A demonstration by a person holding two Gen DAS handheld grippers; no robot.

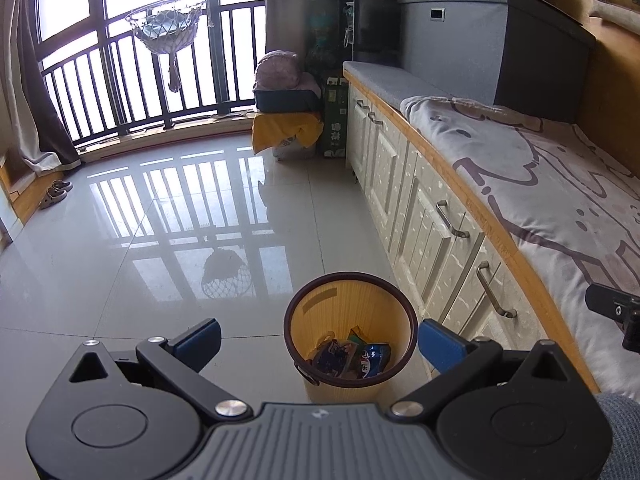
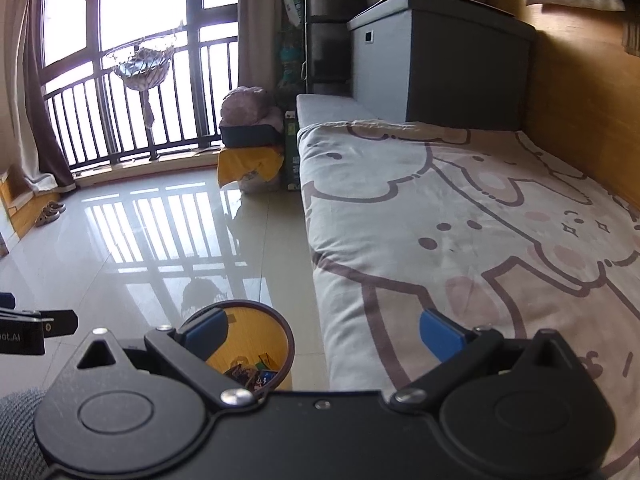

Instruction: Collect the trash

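Nearest to us, our left gripper (image 1: 320,342) is spread wide and holds nothing, hovering above the wood-grain waste bin (image 1: 310,316) on the floor. Our right gripper (image 2: 322,338) is likewise spread and empty, over the edge of the bed. Inside the bin lie crumpled snack wrappers (image 1: 352,358), the collected trash. The bin stands just beside the white drawer cabinet (image 1: 424,216) under the patterned blanket (image 2: 460,220).

We see no loose litter on the blanket or the glossy tile floor (image 1: 140,240), so the job looks close to done. Lowering either gripper carelessly could clip the rim and tip the light bin, spilling wrappers. Farther off stand slippers (image 1: 56,194) and the window railing (image 1: 120,80).
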